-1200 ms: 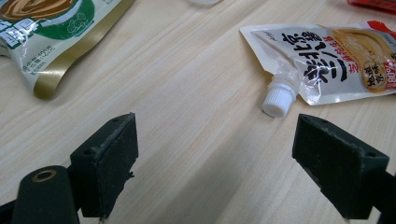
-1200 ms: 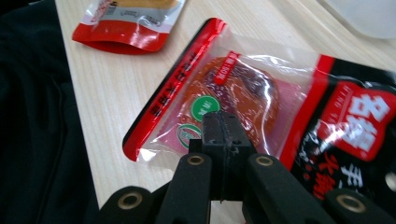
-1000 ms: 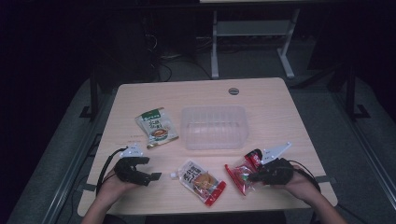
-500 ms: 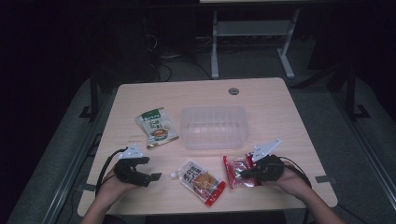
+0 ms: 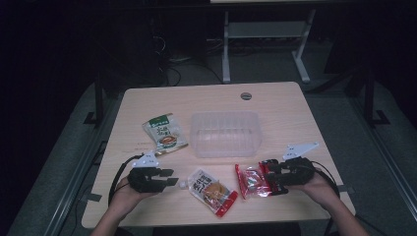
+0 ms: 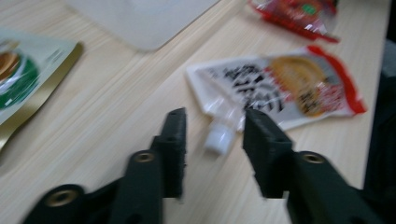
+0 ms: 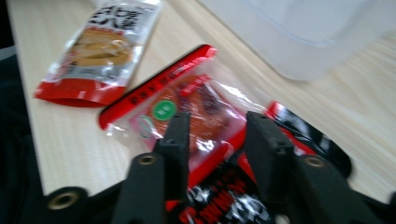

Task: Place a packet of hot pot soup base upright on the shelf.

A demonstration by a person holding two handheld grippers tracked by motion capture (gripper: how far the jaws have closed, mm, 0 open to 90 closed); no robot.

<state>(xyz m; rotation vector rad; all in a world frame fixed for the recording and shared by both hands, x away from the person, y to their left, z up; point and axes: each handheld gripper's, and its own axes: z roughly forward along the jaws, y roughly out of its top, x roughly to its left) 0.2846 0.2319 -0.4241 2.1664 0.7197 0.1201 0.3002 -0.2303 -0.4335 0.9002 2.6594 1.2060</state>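
Note:
A white and red spouted pouch [image 5: 214,191] lies at the table's front middle, and its white cap [image 6: 219,140] points at my left gripper [image 5: 174,177]. That gripper's jaws have just been closing. They stand apart on either side of the cap [image 6: 215,116] without touching it. A red and clear snack packet [image 5: 252,181] lies to the right. My right gripper [image 5: 268,178] has just been opening. Its jaws [image 7: 218,119] straddle the packet's near edge [image 7: 196,112] and do not press it. A black and red packet [image 7: 289,126] lies under that edge.
A clear plastic container [image 5: 225,133] stands in the middle of the wooden table [image 5: 275,103]. A green and white pouch [image 5: 164,133] lies to its left. A round cable hole [image 5: 246,96] sits near the far edge. Cables trail from both grippers.
The left jaws have narrowed around the pouch's cap and that hand has moved up a little. The right jaws, shut before, now stand apart over the red packet.

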